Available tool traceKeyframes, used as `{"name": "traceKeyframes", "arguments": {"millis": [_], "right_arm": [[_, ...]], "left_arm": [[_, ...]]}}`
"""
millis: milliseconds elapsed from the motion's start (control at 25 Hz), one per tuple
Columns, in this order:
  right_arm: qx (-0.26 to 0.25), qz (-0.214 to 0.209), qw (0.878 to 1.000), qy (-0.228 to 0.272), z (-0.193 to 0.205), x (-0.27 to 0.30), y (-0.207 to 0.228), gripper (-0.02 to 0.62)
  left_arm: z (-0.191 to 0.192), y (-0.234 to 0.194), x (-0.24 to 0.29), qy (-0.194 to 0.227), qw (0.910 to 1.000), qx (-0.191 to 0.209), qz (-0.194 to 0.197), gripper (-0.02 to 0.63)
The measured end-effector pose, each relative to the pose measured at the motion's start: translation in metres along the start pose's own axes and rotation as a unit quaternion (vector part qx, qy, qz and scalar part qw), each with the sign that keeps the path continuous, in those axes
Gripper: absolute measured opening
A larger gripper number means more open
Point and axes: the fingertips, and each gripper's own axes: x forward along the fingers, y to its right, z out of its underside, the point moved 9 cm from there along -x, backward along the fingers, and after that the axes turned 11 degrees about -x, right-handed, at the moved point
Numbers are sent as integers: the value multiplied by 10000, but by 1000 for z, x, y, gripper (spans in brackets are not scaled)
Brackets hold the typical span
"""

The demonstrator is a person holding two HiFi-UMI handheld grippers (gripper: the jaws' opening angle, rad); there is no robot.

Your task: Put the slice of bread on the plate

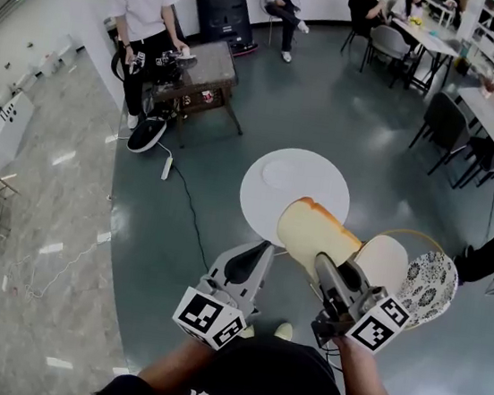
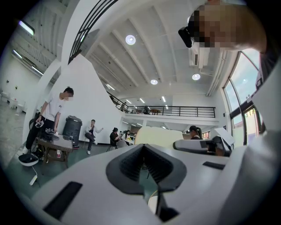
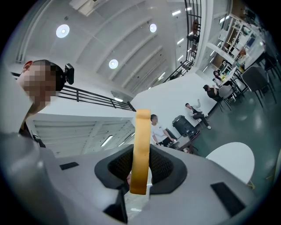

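Tan crust, pale crumb: the slice of bread (image 1: 314,235) stands on edge in the right gripper (image 1: 323,265), whose jaws pinch it by its lower end while the rest of the slice sticks out past the tips. Head view places it in the air over the near rim of the white round table (image 1: 272,182). A pale plate (image 1: 388,259) lies just to its right and a patterned plate (image 1: 430,288) beyond that; the bread touches neither. Left gripper (image 1: 266,247) is held level beside it on the left, tips drawn together to a point, nothing between them. Right gripper view gives the slice edge-on only, a narrow crust strip (image 3: 142,127) rising between the dark pads (image 3: 162,167), with the table (image 3: 230,160) low at right. Left gripper view shows what that one cannot: the slice's broad pale face (image 2: 158,136) beyond its own closed tips (image 2: 144,151), and the right gripper (image 2: 197,145) from the side. Only the head view shows the plates. A person in a white shirt (image 1: 150,8) stands by a low dark table (image 1: 205,69) well behind.
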Motion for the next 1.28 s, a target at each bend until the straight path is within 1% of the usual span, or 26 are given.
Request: {"name": "traceKeyframes", "arguments": {"millis": [240, 480, 800, 1000, 1280], "right_arm": [[6, 22, 10000, -31, 4, 2, -3, 89], [27, 145, 9999, -24, 4, 5, -4, 89], [108, 275, 9996, -53, 19, 23, -12, 89], [152, 286, 9994, -85, 27, 39, -20, 89], [129, 306, 9994, -9, 41, 55, -29, 89]], "left_arm": [[-1, -4, -5, -3, 10000, 11, -17, 6], [-5, -11, -10, 31, 10000, 3, -33, 6], [-8, -36, -22, -3, 10000, 25, -35, 6], [-15, -50, -29, -3, 10000, 10, 4, 6], [-18, -72, -45, 31, 10000, 33, 6, 6]]}}
